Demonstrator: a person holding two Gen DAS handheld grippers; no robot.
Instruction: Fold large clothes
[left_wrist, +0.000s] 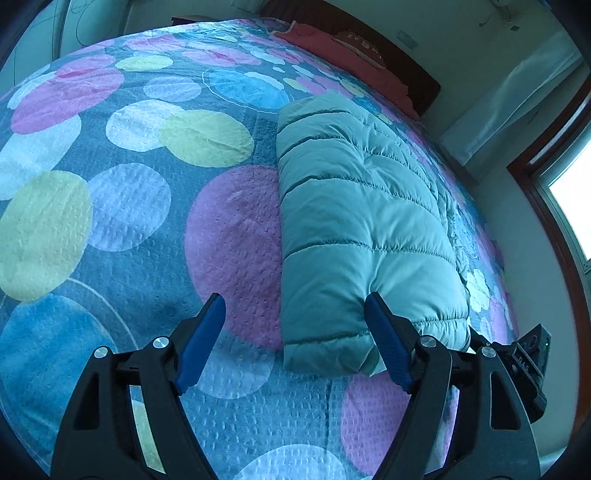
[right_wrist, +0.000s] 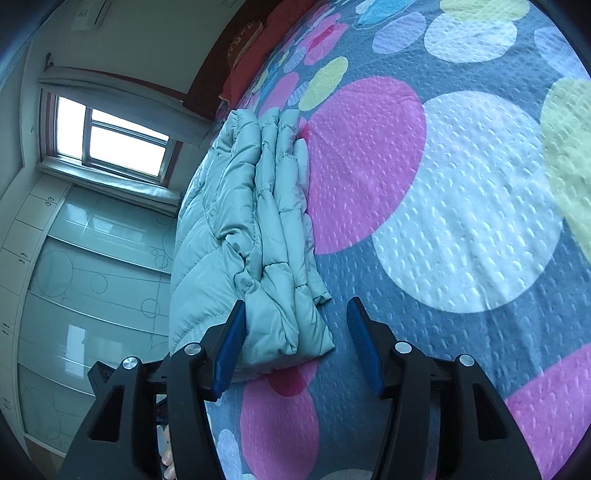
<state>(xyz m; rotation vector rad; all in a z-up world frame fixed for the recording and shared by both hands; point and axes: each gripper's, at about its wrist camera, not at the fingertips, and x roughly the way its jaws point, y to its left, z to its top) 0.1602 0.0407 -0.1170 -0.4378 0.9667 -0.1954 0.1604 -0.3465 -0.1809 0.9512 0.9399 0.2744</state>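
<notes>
Folded pale green quilted puffer jacket on a bed.
The padded garment lies folded into a long, thick rectangular bundle with stitched horizontal channels across its smooth top. It rests flat on the bedspread close to the bed's window-side edge, its length running along that edge toward the headboard. From the right wrist view, several stacked layers show along one side, slightly uneven at the near end.

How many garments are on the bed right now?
1: a folded teal puffer jacket lying near the edge of the patterned bedspread, just ahead of both hand-held grippers. Nothing else shows, though the folds could hide something.
</notes>
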